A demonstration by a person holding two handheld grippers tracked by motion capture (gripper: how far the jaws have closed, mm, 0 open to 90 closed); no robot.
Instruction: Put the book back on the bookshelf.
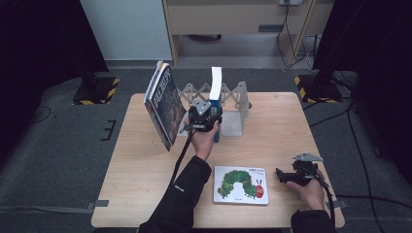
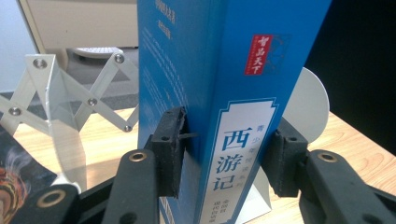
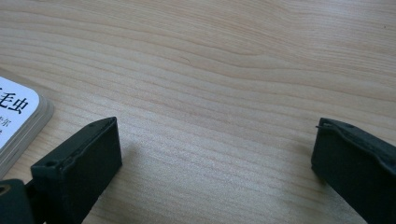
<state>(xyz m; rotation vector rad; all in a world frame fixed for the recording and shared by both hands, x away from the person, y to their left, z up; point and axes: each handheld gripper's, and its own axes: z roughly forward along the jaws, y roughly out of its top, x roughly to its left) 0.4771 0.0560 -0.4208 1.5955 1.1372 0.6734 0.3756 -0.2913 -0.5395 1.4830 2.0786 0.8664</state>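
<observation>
The back middle of the table [image 1: 272,104] is crowded: a leaning dark book [image 1: 163,104], a white folding rack [image 1: 233,97] and an upright blue book [image 1: 216,90] stand close together. A picture book [image 1: 241,185] lies flat at the front. Bare wood lies open on the left and far right.

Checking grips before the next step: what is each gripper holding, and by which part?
The left gripper clamps the upright blue book across its spine, low down. The right gripper holds nothing, jaws open.
</observation>
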